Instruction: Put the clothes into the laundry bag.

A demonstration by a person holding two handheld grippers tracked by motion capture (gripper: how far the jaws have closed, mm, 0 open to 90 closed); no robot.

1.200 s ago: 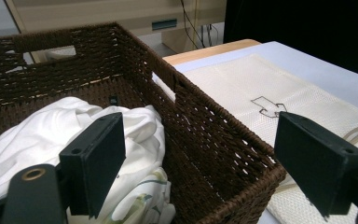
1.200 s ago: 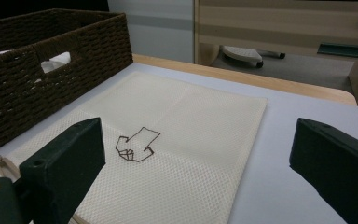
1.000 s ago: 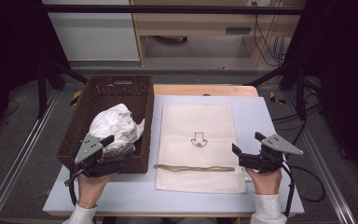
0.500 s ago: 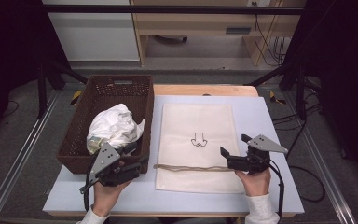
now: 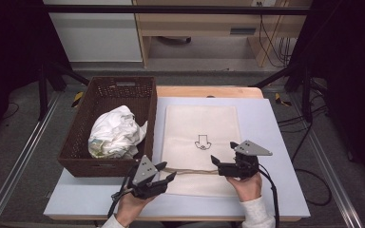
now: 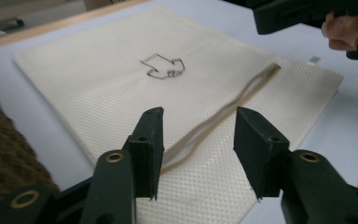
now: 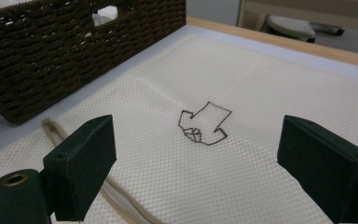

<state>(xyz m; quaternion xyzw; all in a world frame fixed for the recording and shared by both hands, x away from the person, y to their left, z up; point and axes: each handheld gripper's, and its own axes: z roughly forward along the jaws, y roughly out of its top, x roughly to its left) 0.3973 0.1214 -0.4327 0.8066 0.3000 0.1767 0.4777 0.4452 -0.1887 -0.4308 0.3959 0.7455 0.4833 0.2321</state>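
A cream mesh bag (image 5: 202, 128) lies flat on the table, with a drawn arrow (image 5: 201, 142) at its middle. A tan band (image 5: 190, 171) crosses it near the front. My left gripper (image 5: 168, 172) sits at the band's left end. In the left gripper view its jaws (image 6: 200, 140) stand either side of the band (image 6: 242, 93); they have just been closing and do not press on it. My right gripper (image 5: 215, 161) hovers at the band's right part. Its jaws (image 7: 200, 163) are wide apart over the bag (image 7: 261, 93), have just closed slightly, and hold nothing.
A dark woven basket (image 5: 104, 166) stands left of the bag and holds a crumpled white cloth (image 5: 116, 133). Its wall (image 7: 51, 60) is close to the bag's left edge. The pale table top (image 5: 275, 142) ends just behind both hands.
Both hands have moved inward and down to the bag's front band. The left gripper left the basket's front for the bag's left corner, and its jaws have narrowed.
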